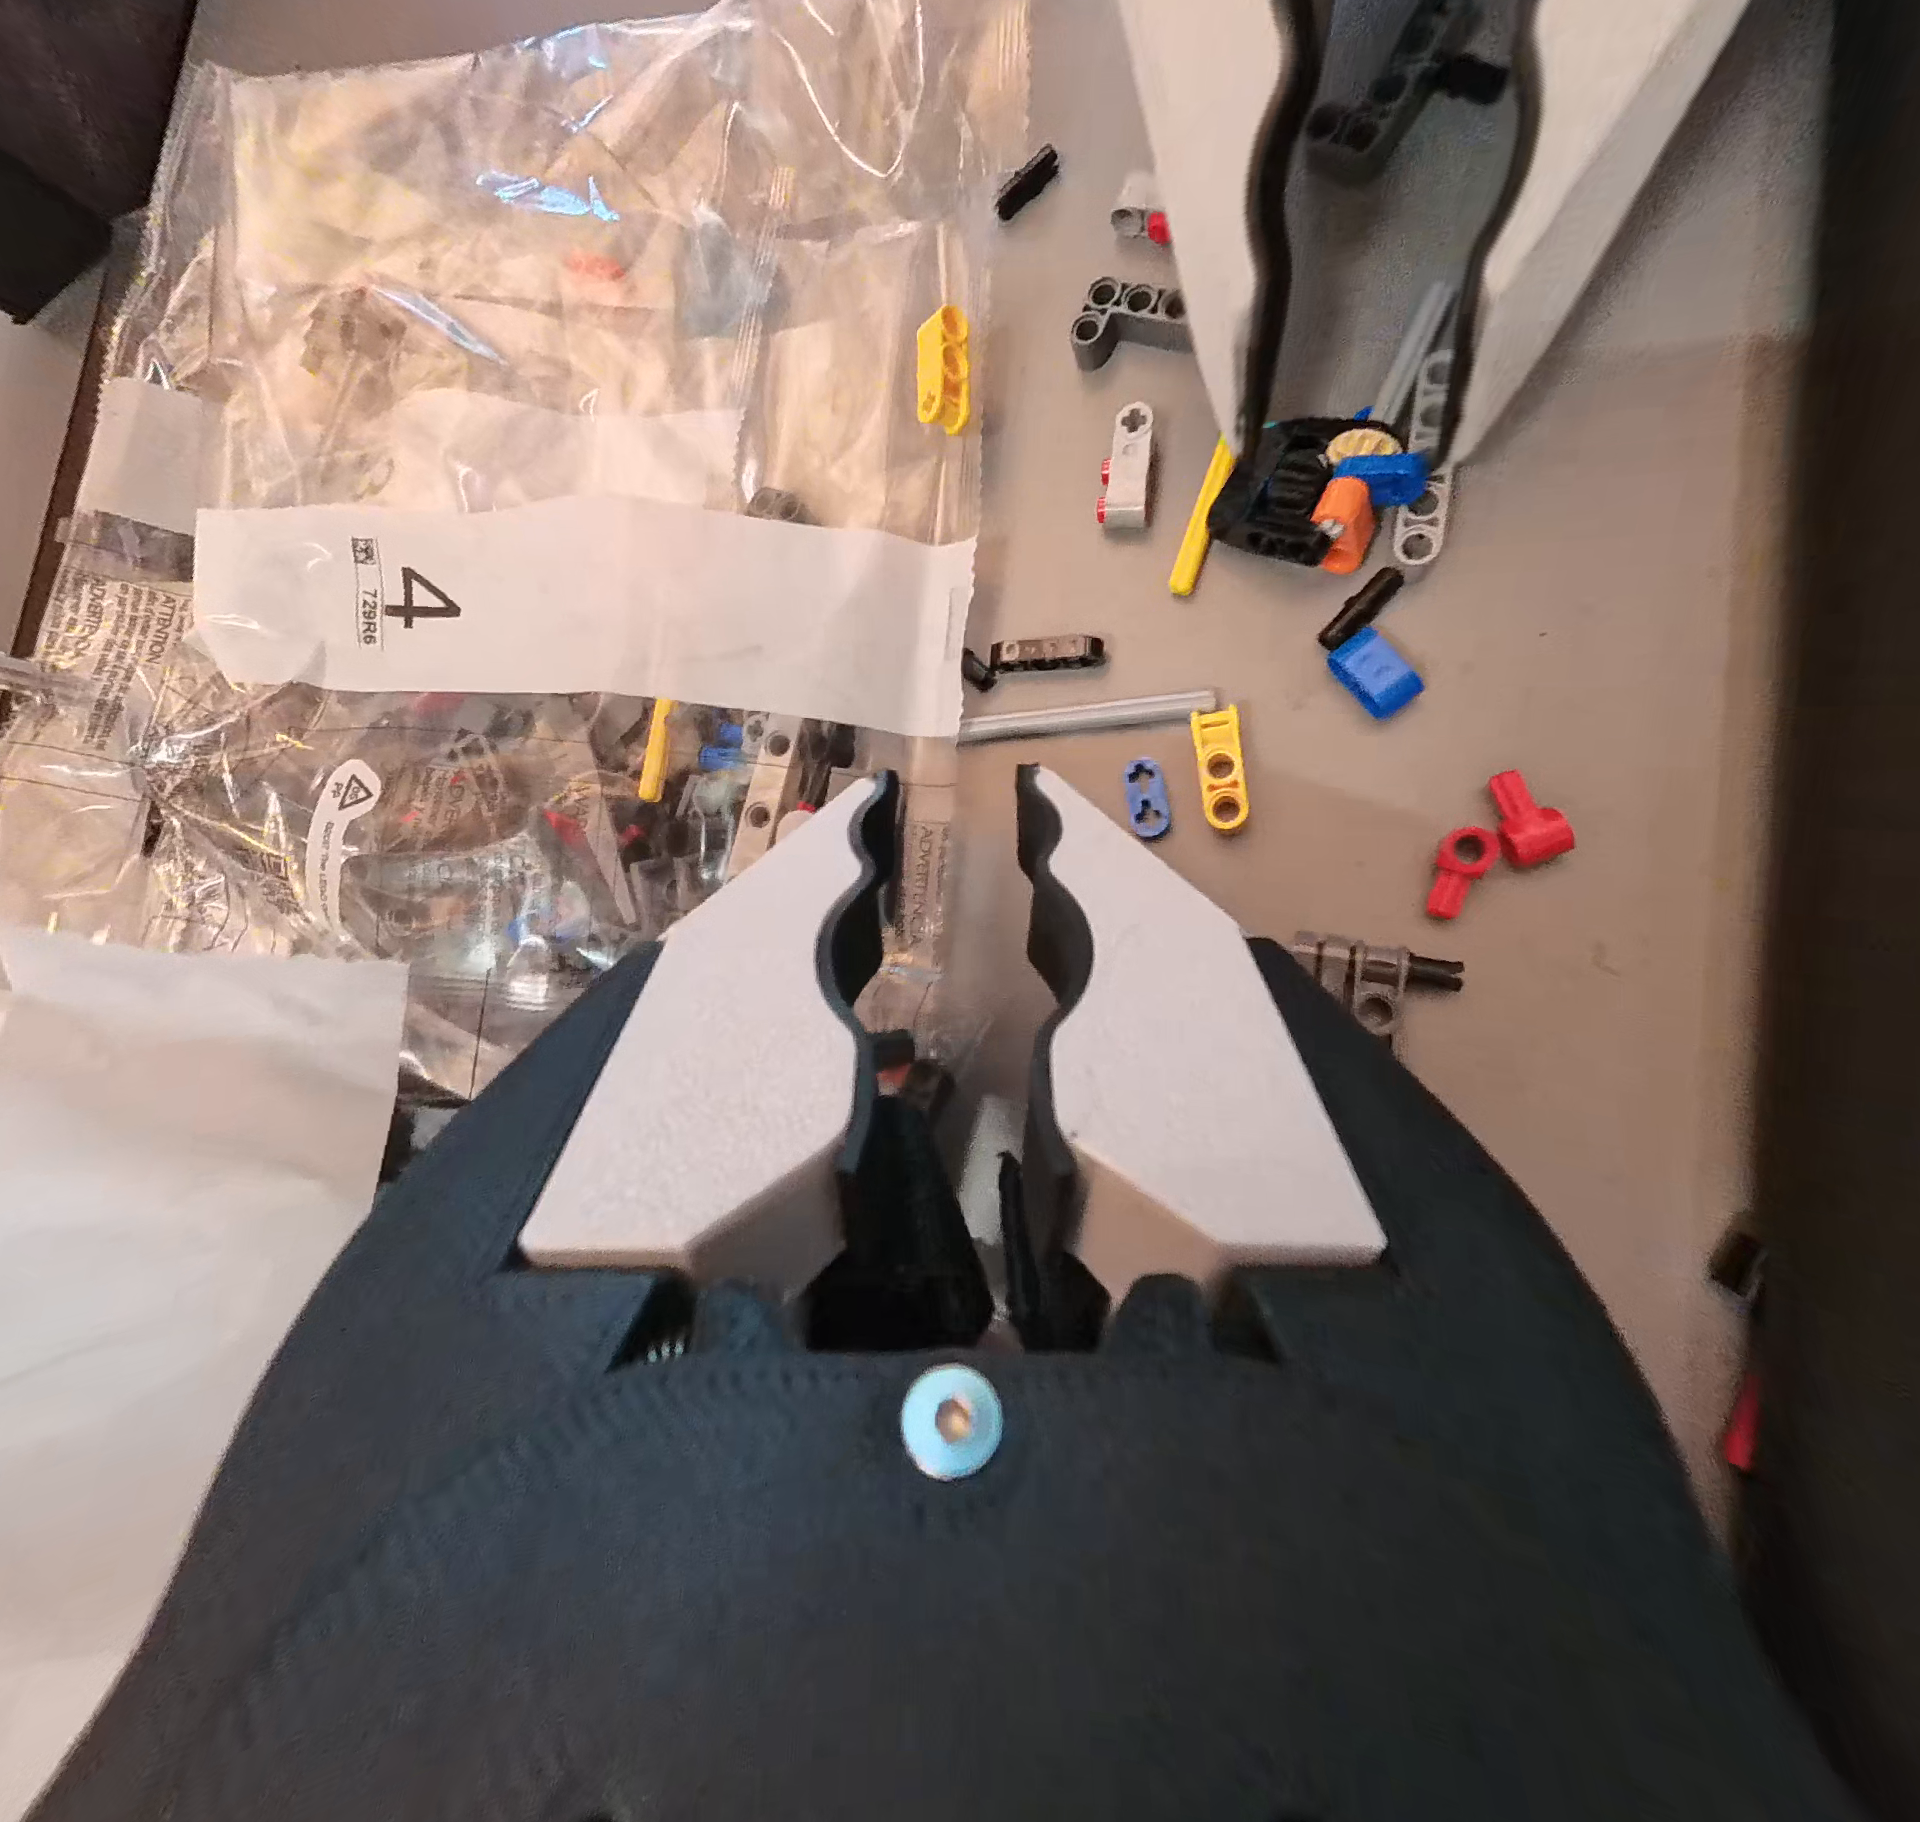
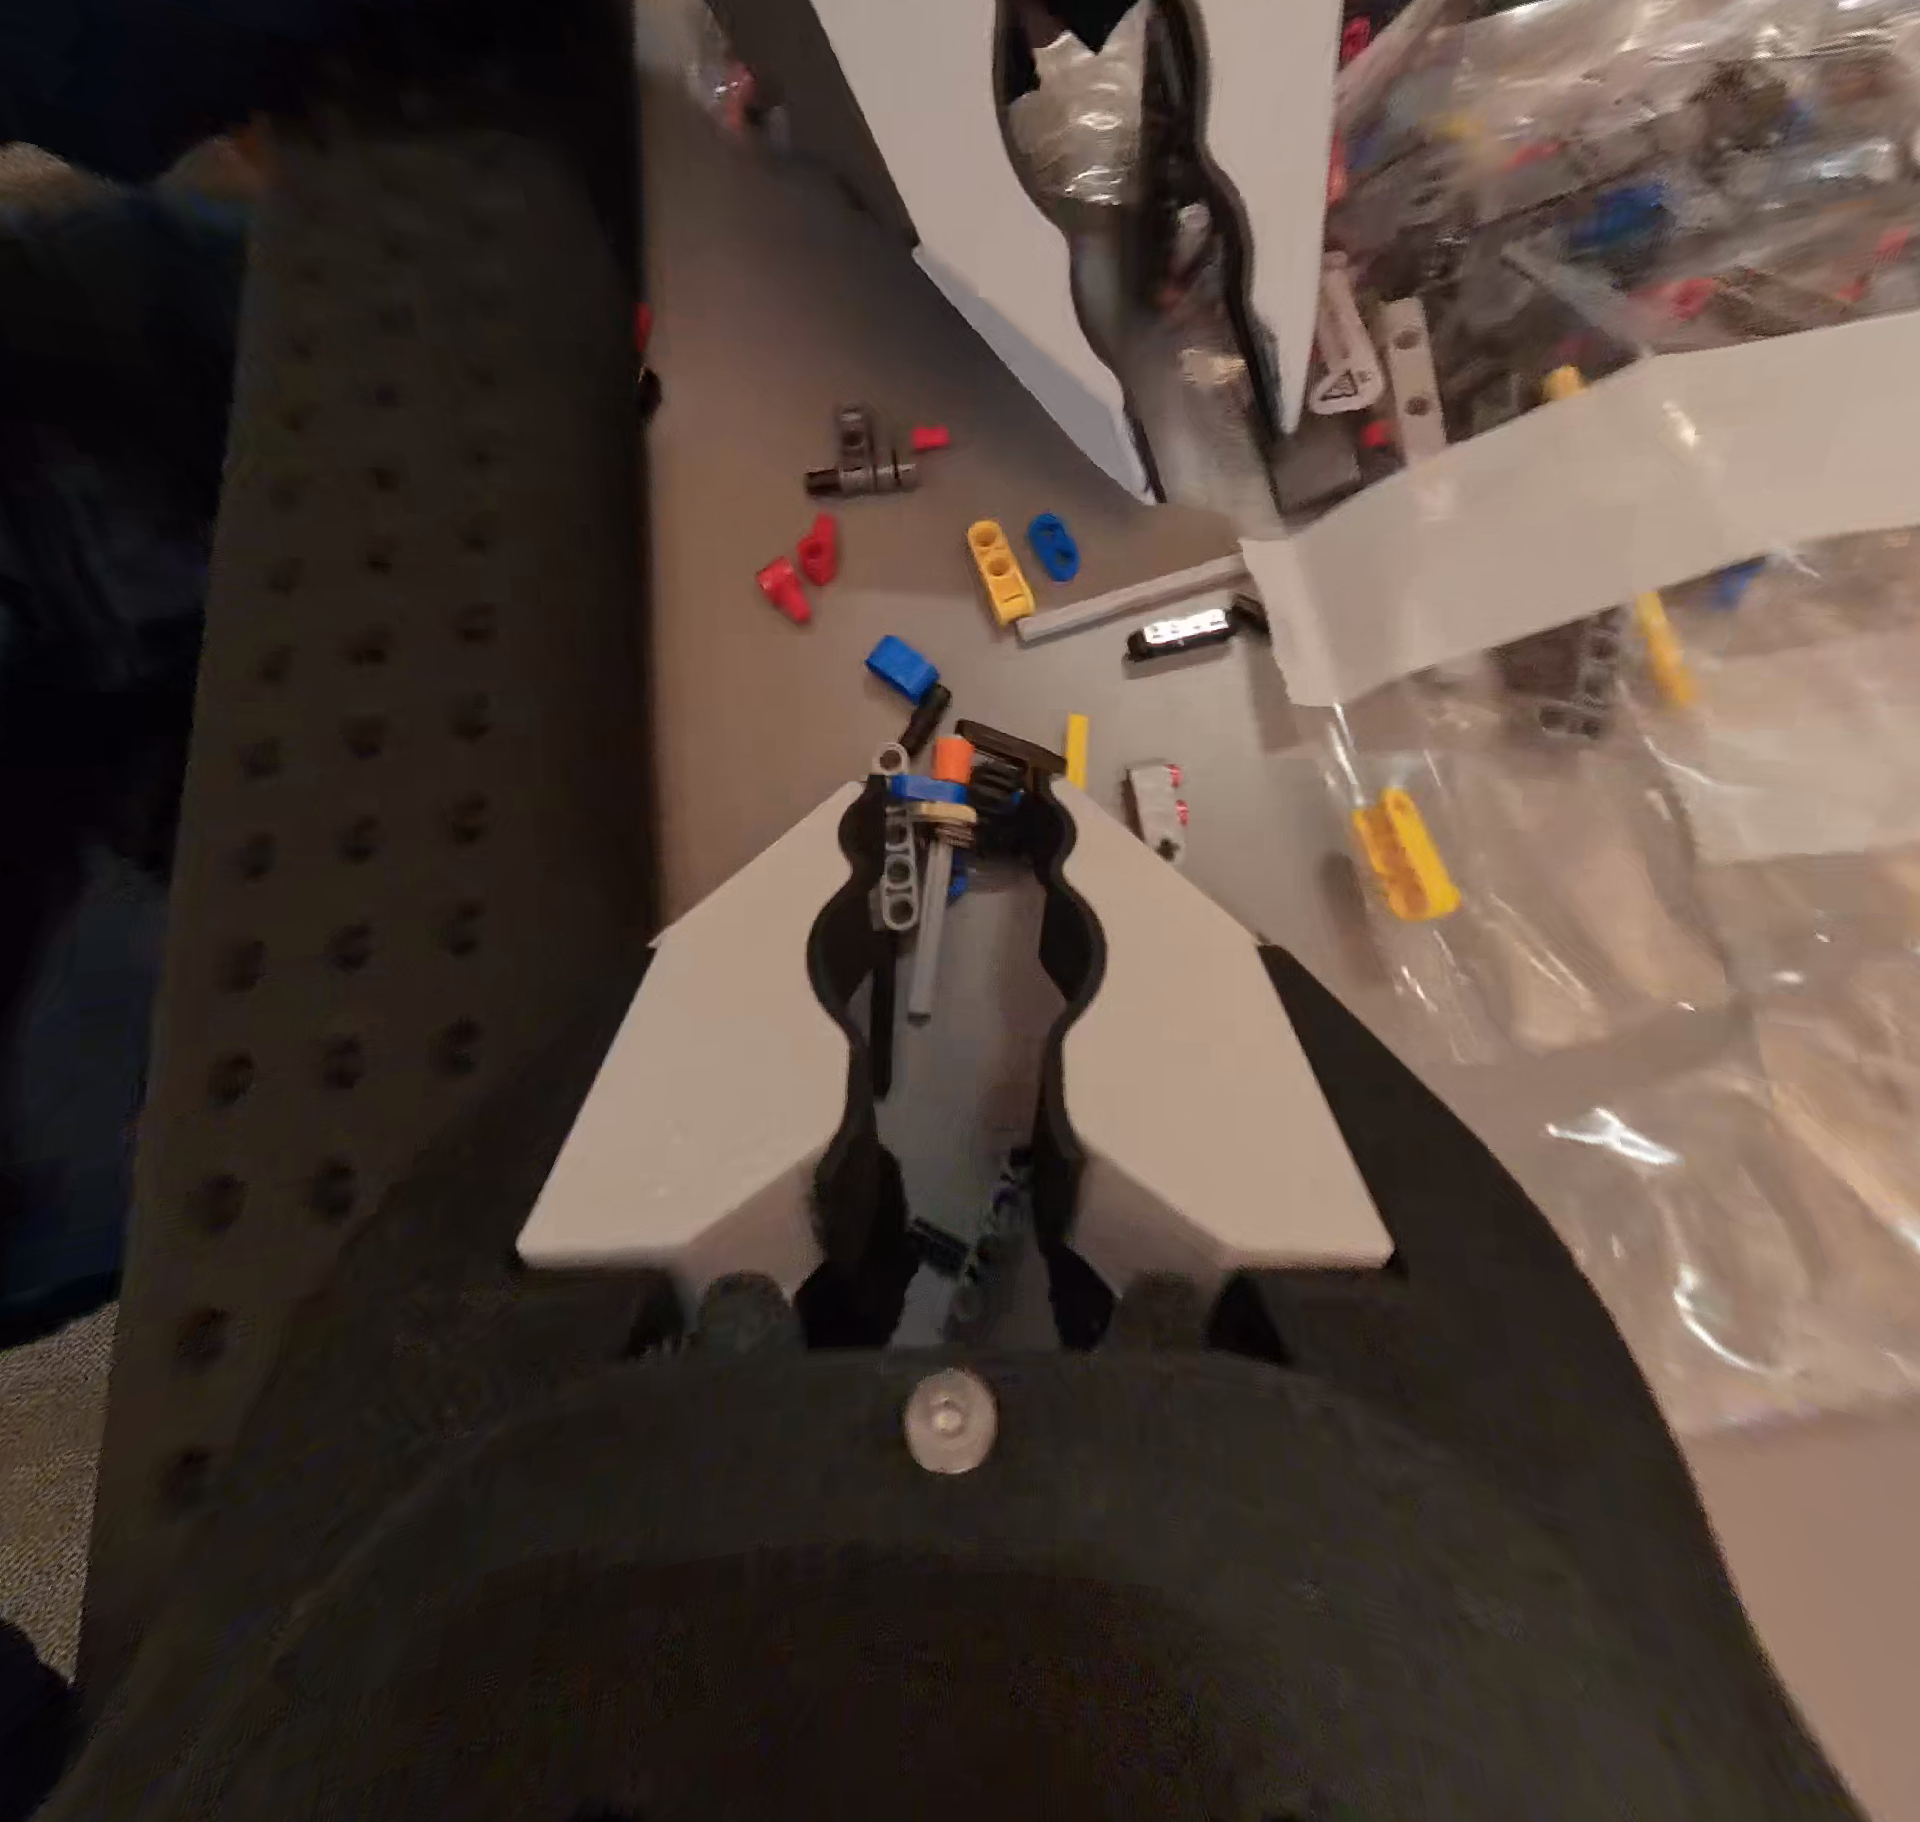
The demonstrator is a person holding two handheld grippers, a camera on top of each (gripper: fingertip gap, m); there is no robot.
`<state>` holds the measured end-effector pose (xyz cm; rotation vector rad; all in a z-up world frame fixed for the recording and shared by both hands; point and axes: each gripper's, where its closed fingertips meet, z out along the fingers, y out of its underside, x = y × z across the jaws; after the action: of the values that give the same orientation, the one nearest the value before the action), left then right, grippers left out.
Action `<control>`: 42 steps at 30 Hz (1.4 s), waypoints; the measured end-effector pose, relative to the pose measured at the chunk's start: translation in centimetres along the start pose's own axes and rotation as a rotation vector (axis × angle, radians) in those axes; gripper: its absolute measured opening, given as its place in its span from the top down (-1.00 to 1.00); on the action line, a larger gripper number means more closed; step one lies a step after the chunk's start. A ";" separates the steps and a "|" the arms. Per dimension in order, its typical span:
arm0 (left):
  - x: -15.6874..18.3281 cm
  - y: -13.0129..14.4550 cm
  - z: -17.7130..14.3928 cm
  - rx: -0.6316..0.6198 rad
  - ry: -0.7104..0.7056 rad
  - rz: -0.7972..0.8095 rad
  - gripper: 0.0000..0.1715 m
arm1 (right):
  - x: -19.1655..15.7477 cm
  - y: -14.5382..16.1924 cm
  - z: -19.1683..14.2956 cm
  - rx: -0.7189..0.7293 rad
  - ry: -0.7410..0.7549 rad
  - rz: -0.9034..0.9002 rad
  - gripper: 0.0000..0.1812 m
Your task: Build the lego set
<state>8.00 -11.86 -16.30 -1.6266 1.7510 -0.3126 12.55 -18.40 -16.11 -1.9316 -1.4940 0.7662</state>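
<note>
Small assembly (image 2: 951, 796) of black, orange and blue lego parts resting on the grey table (image 2: 790, 370), right at the tips of the right gripper (image 2: 961, 785); fingers spread moderately, straddling its near end, grip not certain; left gripper (image 1: 954, 775) apart with a narrow gap, holding nothing, over the edge of a clear parts bag (image 1: 499, 422); loose pieces scattered between

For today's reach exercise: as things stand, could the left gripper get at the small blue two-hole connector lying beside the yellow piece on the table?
Probably yes. The left gripper is open and empty, and the blue connector lies just right of its fingertips on bare table, nothing over it. The yellow piece sits close beside it.
</note>
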 end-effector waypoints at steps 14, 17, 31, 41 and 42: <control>3.6 -4.3 -1.2 0.214 0.091 0.163 0.61 | 0.1 -2.7 -1.7 0.184 -0.052 0.082 0.77; 4.2 -5.4 -1.1 0.244 0.054 0.240 0.67 | -0.4 -3.5 -2.3 0.251 -0.119 0.120 0.77; 3.1 -5.5 -1.5 0.266 0.063 0.143 0.84 | 1.1 -3.7 -3.2 0.265 0.021 0.069 0.73; 3.1 -6.4 -1.8 0.318 0.065 0.116 0.76 | 0.6 -4.8 -3.5 0.304 0.045 -0.012 0.99; 3.1 -6.2 -1.6 0.307 0.066 0.122 0.78 | 0.7 -4.8 -3.4 0.297 0.053 -0.018 0.99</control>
<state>11.93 -16.38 -12.36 -1.2983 1.7444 -0.5534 12.17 -17.05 -10.36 -1.7010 -1.2831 0.8681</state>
